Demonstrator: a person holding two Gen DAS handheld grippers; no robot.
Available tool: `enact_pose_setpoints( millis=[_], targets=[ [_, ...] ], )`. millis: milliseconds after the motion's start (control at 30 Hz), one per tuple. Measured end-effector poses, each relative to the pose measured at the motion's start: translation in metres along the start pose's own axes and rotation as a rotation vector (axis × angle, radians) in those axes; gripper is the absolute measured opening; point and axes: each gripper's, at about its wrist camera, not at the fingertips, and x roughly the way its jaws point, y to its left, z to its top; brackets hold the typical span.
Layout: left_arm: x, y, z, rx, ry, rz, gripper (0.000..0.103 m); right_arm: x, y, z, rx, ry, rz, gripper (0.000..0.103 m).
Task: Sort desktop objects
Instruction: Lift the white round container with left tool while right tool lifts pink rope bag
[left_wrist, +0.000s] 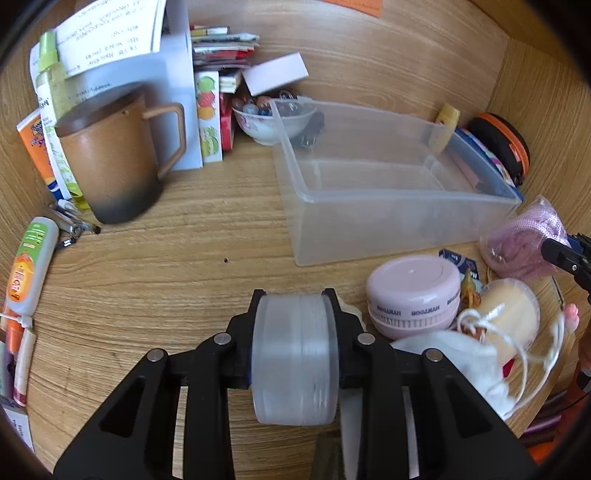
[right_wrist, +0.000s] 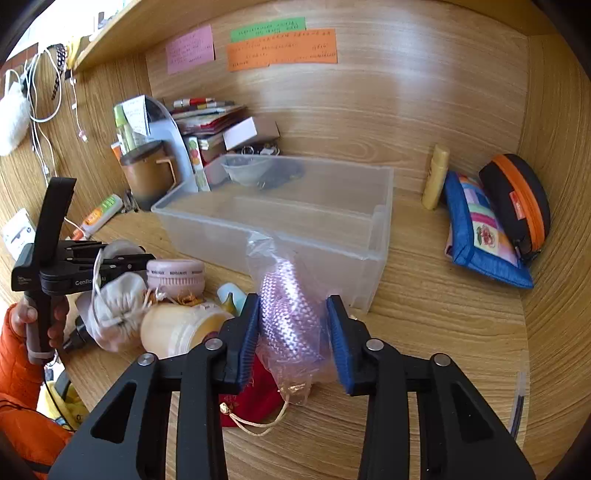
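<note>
You have two claws in play: the left claw (left_wrist: 295, 354) and the right claw (right_wrist: 293, 332). On the worktop (left_wrist: 184, 258) you can count one clear plastic bin (left_wrist: 369, 206), one brown lidded mug (left_wrist: 114, 158), one patterned bowl (left_wrist: 266, 125) and one pink round case (left_wrist: 413, 295). You have one frosted reel (left_wrist: 295, 362), one bagged pink cord (right_wrist: 291, 314), one red pouch (right_wrist: 255, 395) and one white drawstring pouch (right_wrist: 114, 306). Toward the right wall you see one blue patchwork pouch (right_wrist: 480, 229), one black-and-orange zip case (right_wrist: 517, 203) and one yellow tube (right_wrist: 436, 177). On the back panel you can count three sticky notes: one pink note (right_wrist: 190, 48), one green note (right_wrist: 267, 24), one orange note (right_wrist: 282, 50).
</note>
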Motion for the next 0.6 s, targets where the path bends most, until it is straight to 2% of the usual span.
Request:
enact_pose_setpoints(
  millis=[300,600],
  targets=[
    [-0.014,0.001,0.003,0.006,-0.044,0.001,0.029,-0.010,-0.006,0.011,0.010,-0.035,0.001,0.030],
    [0.002,0.004,-0.010,0.013,0.040,-0.001,0.030,-0.024,-0.005,0.026,0.007,-0.077,0.001,0.030]
  ],
)
